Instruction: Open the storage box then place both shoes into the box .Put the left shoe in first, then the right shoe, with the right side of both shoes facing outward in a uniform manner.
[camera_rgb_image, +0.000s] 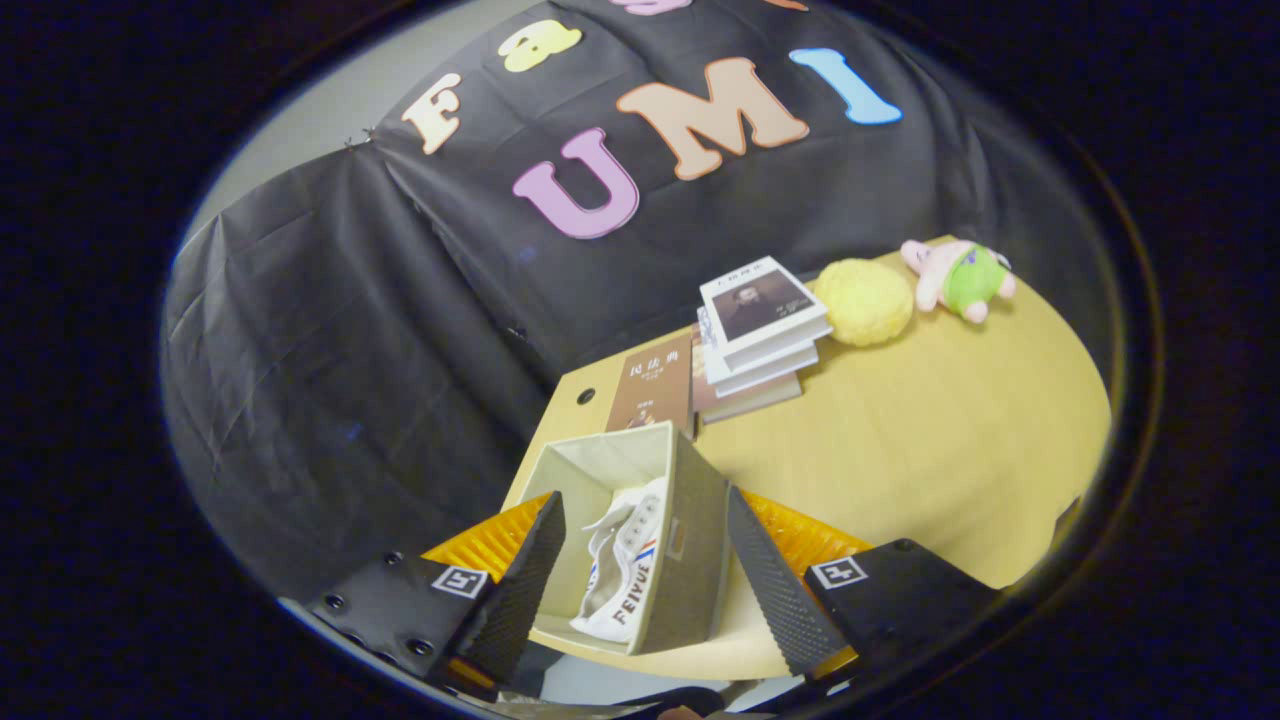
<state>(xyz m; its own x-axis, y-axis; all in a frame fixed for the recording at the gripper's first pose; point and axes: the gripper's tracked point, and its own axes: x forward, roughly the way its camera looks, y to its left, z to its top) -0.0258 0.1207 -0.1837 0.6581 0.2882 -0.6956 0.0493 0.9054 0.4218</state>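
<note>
An open grey fabric storage box (690, 540) stands on the wooden table, below and between my fingers. Inside it a white canvas shoe (625, 575) with red and blue stripes lies on its side against the box's right wall. My gripper (645, 580) hovers above the box, open, with nothing between its fingers. The left fingertip (520, 590) hangs over the box's left edge and the right fingertip (770, 590) is outside the right wall.
Beyond the box lie a brown book (650, 385) and a stack of books (760, 330). Farther right sit a yellow fluffy ball (865, 300) and a pink plush toy in green (960, 278). The table (920, 450) stretches to the right.
</note>
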